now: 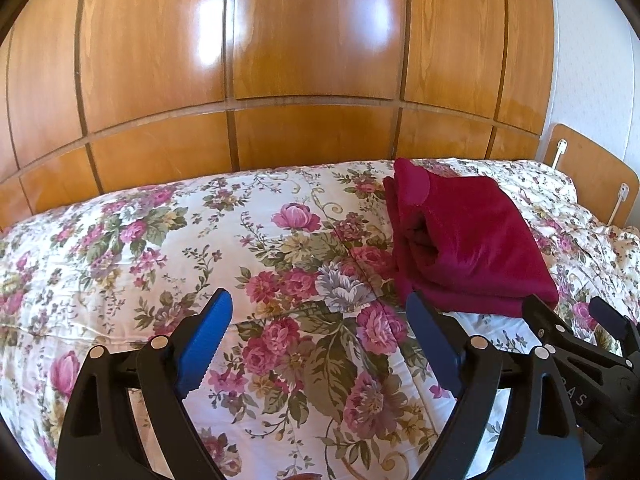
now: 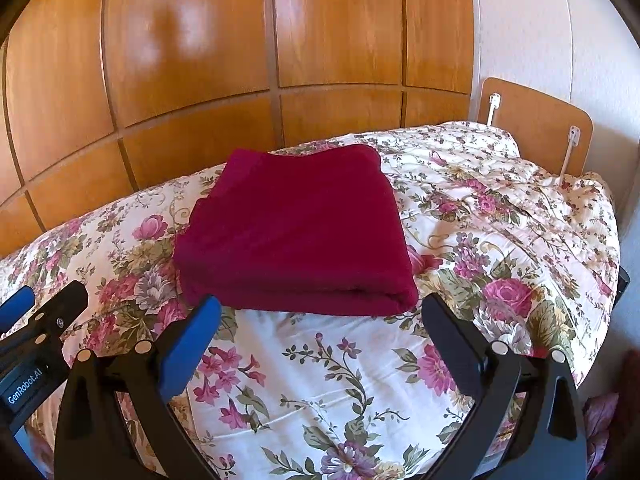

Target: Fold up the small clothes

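Observation:
A dark red garment (image 2: 296, 232) lies folded in a thick rectangle on the floral bedspread (image 2: 340, 380). My right gripper (image 2: 322, 304) is open, its tips just short of the garment's near folded edge and touching nothing. In the left wrist view the same garment (image 1: 468, 248) sits to the right, its layered side edge showing. My left gripper (image 1: 318, 302) is open over bare bedspread (image 1: 160, 240), left of the garment, with nothing between its blue pads. Each gripper shows at the edge of the other's view: the right gripper (image 1: 566, 308) and the left gripper (image 2: 48, 296).
A glossy wooden wardrobe (image 1: 312, 60) stands right behind the bed's far edge. A wooden headboard (image 2: 536, 128) with white brackets rises at the right, against a white wall (image 2: 520, 20). The bedspread drops off at the right side.

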